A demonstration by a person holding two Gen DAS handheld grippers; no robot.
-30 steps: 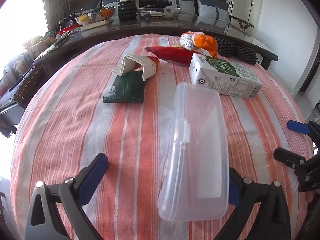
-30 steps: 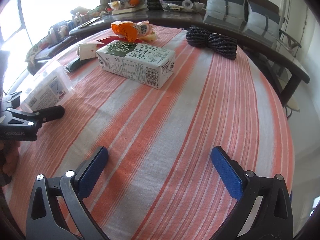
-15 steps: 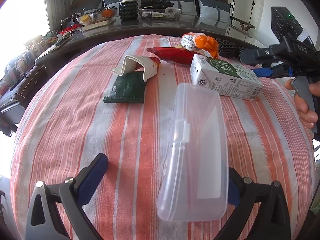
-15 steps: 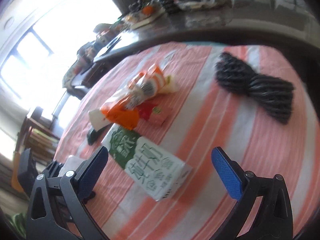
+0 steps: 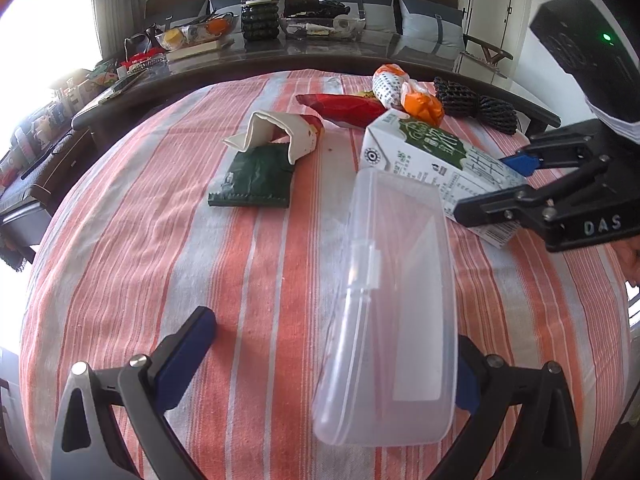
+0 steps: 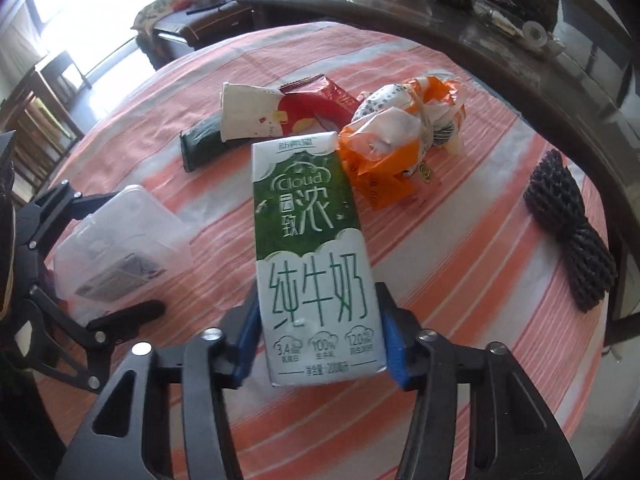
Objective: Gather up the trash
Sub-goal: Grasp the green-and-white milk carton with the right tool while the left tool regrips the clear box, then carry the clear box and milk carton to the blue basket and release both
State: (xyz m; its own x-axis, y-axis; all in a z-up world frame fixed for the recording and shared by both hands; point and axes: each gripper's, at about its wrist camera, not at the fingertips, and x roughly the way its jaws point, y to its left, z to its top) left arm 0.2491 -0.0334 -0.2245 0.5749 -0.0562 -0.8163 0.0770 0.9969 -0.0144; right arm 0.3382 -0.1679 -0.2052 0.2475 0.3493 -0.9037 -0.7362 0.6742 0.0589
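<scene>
the right gripper (image 6: 316, 350) has just been closing its jaws, and now the blue pads sit against both long sides of the green and white milk carton (image 6: 314, 248), gripping it near its bottom end. the carton lies flat on the striped tablecloth (image 6: 460, 248), its top end pointing toward the heap of rubbish farther in. from the left wrist view the same carton (image 5: 432, 152) shows on the right of the table with the right gripper (image 5: 516, 184) coming in from the edge, one blue pad behind it and a black finger across its near end.

just beyond the carton sits an orange and white crumpled wrapper (image 6: 404, 136), touching the carton's top corner. beside that is a red snack packet (image 6: 320, 100), a flattened white paper cup (image 6: 252, 116) and a dark green pouch (image 6: 200, 144) partly under the cup. a black knotted mesh bundle (image 6: 568, 232) lies well apart, toward the right edge of the cloth.

the left gripper (image 5: 332, 364) hangs low over the near part of the table with its jaws wide. a clear plastic box (image 5: 396, 312) lies between the fingers, against the right one, and the left pad stands well clear of it, so nothing is squeezed.
</scene>
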